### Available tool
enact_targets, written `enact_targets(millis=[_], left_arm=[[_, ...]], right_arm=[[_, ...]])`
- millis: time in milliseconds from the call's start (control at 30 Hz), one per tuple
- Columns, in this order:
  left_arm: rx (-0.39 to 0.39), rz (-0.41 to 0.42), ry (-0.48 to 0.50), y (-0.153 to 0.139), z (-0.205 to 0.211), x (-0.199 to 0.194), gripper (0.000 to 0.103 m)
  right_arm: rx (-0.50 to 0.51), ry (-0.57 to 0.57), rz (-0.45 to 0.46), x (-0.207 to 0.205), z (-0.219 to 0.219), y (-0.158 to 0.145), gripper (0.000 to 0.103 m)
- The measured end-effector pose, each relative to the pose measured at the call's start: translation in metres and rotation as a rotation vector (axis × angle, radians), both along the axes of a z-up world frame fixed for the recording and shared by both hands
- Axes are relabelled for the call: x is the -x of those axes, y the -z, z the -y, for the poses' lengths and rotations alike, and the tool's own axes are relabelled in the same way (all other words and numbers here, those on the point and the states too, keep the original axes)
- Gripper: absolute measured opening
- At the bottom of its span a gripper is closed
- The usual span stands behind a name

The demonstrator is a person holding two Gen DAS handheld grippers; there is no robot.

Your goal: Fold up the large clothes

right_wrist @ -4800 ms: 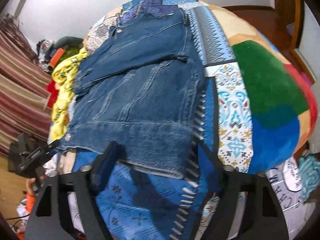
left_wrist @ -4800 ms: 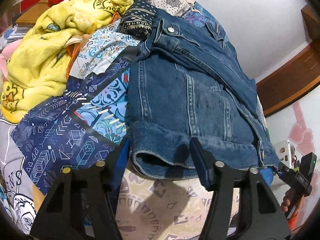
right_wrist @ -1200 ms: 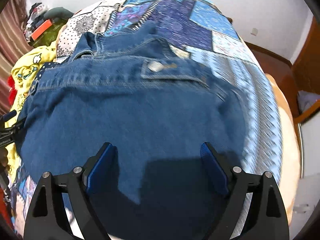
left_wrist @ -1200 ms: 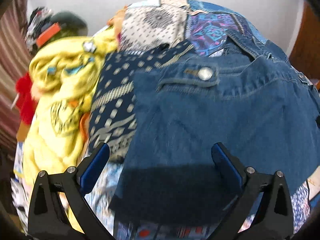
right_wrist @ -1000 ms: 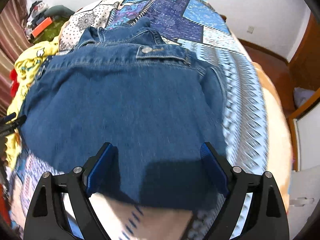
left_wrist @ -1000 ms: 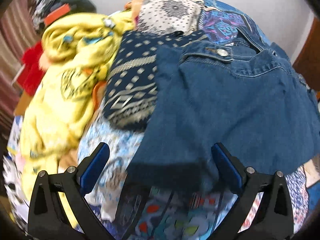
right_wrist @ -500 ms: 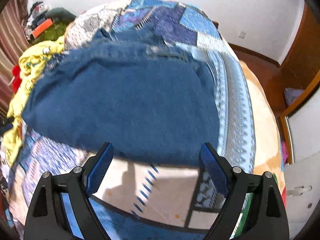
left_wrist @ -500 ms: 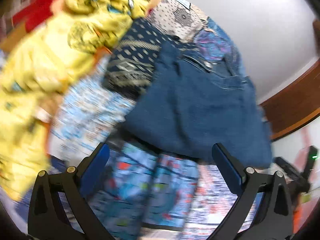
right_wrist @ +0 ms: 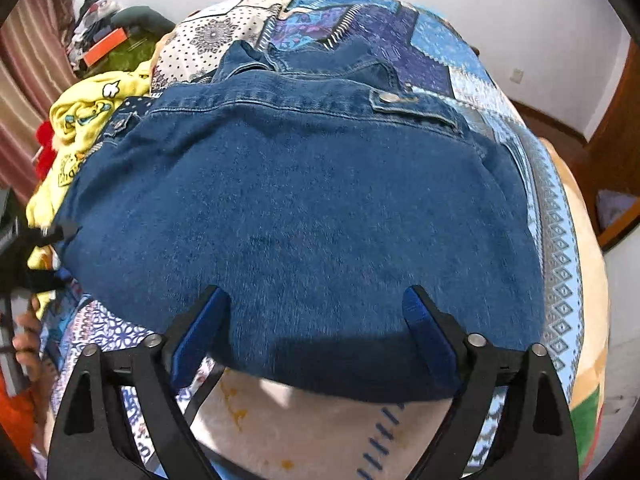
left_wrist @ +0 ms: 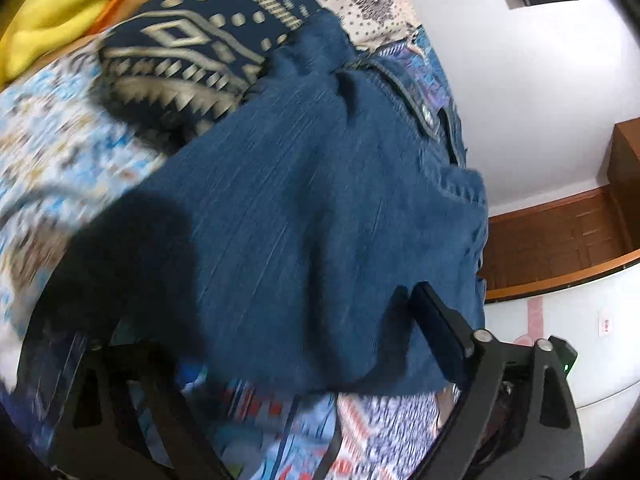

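Observation:
A blue denim jacket (right_wrist: 304, 208) lies folded in half on the patchwork bedspread (right_wrist: 560, 248), collar and button tab at the far side. My right gripper (right_wrist: 316, 320) is open, its blue-padded fingers spread over the jacket's near folded edge, holding nothing. In the left wrist view the jacket (left_wrist: 320, 220) fills the middle. My left gripper (left_wrist: 260, 344) is open at the jacket's near left corner; its right finger (left_wrist: 436, 332) shows over the denim, the left finger is in dark shadow. The left gripper (right_wrist: 24, 252) also shows at the left edge of the right wrist view.
A navy patterned garment (left_wrist: 200, 52) and yellow clothes (right_wrist: 84, 120) are piled to the left of the jacket. A wooden skirting and door (left_wrist: 560, 236) run along the white wall. The bed's right edge (right_wrist: 592, 280) drops to the floor.
The lower half of the jacket was carried up and laid over the upper half, then both grippers let go and drew back. Now both have come down close to the near folded edge.

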State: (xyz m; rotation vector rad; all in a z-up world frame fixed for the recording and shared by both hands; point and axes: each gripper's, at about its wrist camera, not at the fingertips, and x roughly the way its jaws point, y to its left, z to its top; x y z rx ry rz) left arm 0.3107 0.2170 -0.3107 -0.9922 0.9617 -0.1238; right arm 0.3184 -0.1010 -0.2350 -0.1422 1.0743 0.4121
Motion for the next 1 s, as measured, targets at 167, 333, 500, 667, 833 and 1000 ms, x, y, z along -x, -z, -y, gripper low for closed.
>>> enact_targets(millis=[167, 333, 500, 667, 833, 1000], left_arm=[[0.022, 0.005, -0.053, 0.005, 0.003, -0.021, 0.081], [-0.025, 0.014, -0.095, -0.014, 0.009, -0.019, 0.057], [-0.260, 0.084, -0.110, -0.071, 0.022, -0.011, 0.030], [-0.337, 0.232, -0.100, -0.133, 0.033, 0.000, 0.028], [-0.394, 0.383, -0.145, -0.188, 0.029, 0.028, 0.027], [-0.473, 0.417, -0.159, -0.218, 0.031, 0.044, 0.027]], right_arm=[[-0.048, 0.020, -0.028, -0.008, 0.003, 0.003, 0.097], [-0.037, 0.045, -0.040, -0.006, 0.001, 0.001, 0.098], [-0.041, 0.042, -0.065, 0.000, 0.000, -0.008, 0.098], [-0.051, 0.040, -0.043, 0.008, -0.008, -0.029, 0.098], [-0.068, -0.016, 0.024, 0.017, -0.032, -0.056, 0.098], [-0.090, -0.100, 0.022, 0.019, -0.073, -0.052, 0.098]])
